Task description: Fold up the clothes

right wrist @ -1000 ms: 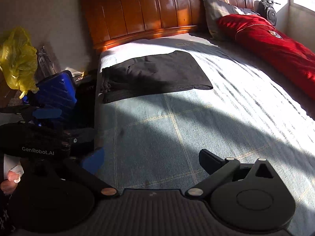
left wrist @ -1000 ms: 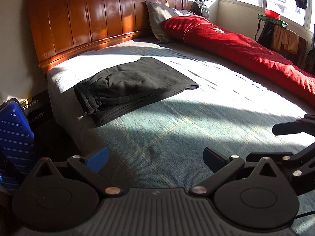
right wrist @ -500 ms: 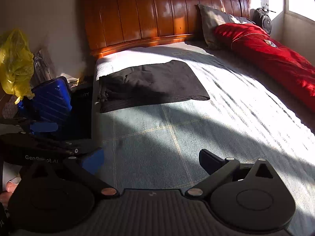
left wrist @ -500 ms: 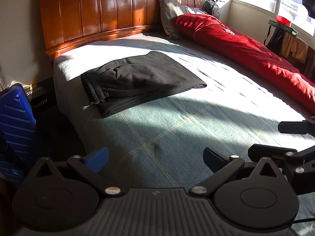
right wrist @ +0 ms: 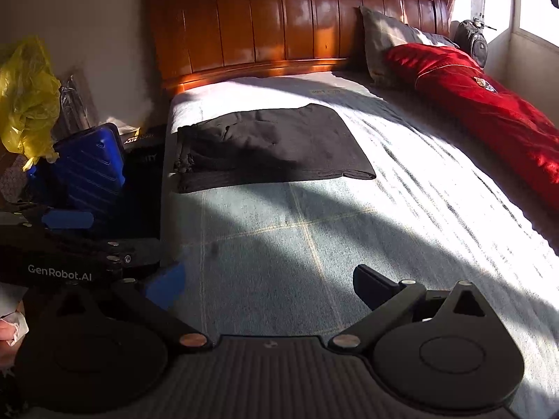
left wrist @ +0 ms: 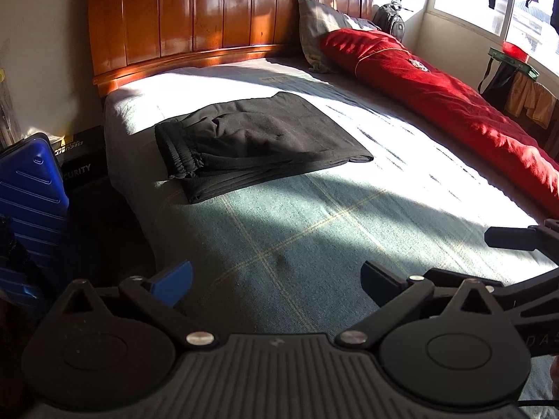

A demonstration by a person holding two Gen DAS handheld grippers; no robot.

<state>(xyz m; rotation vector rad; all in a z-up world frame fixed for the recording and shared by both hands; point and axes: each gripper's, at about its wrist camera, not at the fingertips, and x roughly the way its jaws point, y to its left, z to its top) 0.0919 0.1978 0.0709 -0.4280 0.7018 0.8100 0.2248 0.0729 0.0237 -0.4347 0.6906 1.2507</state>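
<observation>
The left gripper (left wrist: 276, 279) hangs with its jaws spread wide and nothing between them, one blue-padded finger (left wrist: 173, 282) on the left and a black finger on the right, over the near, shaded part of the bed (left wrist: 297, 230). The right gripper (right wrist: 267, 281) is likewise released and empty, its fingers apart above the same grey-green checked sheet; it sits just to the right of the left gripper, whose body marked "GenRobot.AI" shows at the left edge of the right wrist view.

Well beyond both grippers, toward the far left of the bed, lies a pair of folded black trousers (left wrist: 258, 139), flat on the sheet, its gathered waistband at the left edge and its smooth folded end pointing right. Neither gripper touches it.

Farther back stands a wooden headboard (left wrist: 223, 24), with a grey pillow (left wrist: 318, 31) propped at its right end. A red quilt (left wrist: 436, 94) runs along the far right side of the bed. Left of the bed, on the floor, stands a blue suitcase (right wrist: 89, 167), with a yellow plastic bag (right wrist: 26, 101) beyond it.
</observation>
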